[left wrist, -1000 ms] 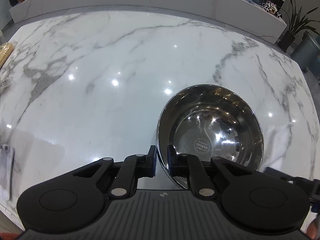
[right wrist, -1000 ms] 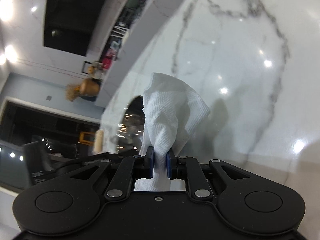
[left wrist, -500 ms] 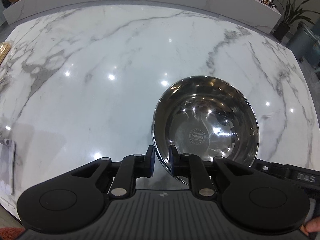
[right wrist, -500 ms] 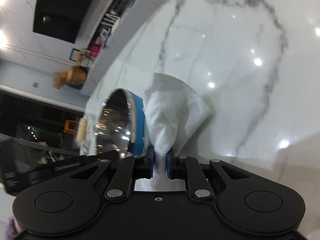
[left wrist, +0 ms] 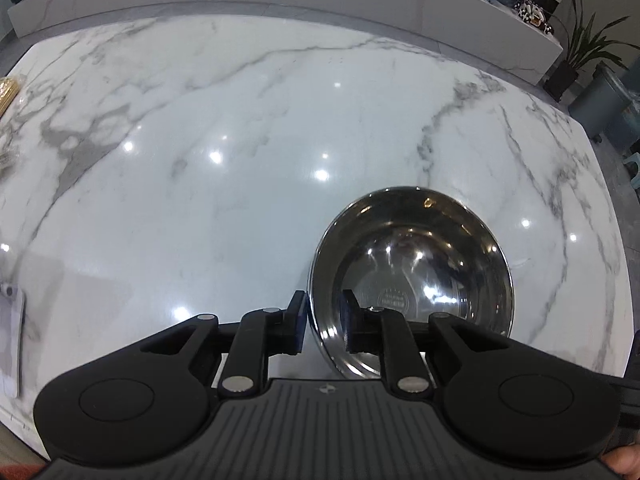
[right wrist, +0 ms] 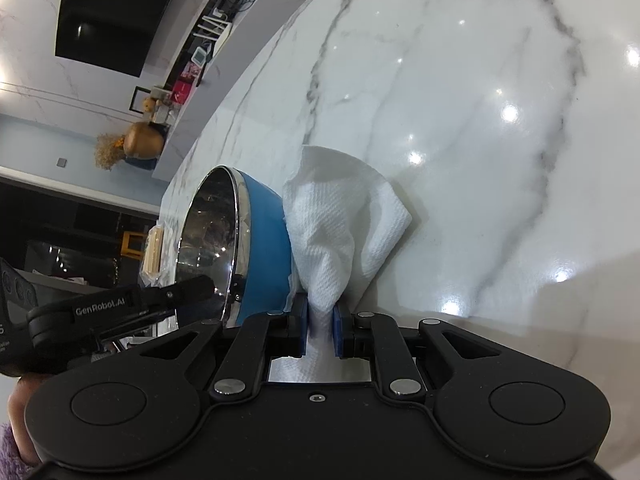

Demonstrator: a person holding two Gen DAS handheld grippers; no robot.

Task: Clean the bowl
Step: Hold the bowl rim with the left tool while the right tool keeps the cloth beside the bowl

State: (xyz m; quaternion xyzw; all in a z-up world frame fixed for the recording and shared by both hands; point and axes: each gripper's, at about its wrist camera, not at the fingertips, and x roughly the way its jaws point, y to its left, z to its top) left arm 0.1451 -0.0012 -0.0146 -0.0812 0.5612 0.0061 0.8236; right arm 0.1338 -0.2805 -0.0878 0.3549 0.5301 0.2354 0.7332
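- Bowl (left wrist: pixel 412 272): steel inside, blue outside; sits on the near right part of the marble counter (left wrist: pixel 240 140). In the right wrist view it shows at the left with its blue wall turned toward the camera.
- Left gripper (left wrist: pixel 323 320): jaws a little apart, straddling the bowl's near rim, one finger outside the wall and one inside. They appear to clamp the rim, though contact at the pads is hard to confirm.
- Right gripper (right wrist: pixel 321 330): jaws pressed on the gathered end of a white paper towel (right wrist: pixel 340 220), which fans out ahead of them.
- Towel position: just beside the bowl's blue outer wall, touching or nearly so; not inside the bowl.
- Progress, as a judgement: bowl steadied, towel in hand; wiping of the inside looks not yet begun. The interior shows only glare, no clear dirt.
- Left to do: bring the towel over the rim and rub the inside.
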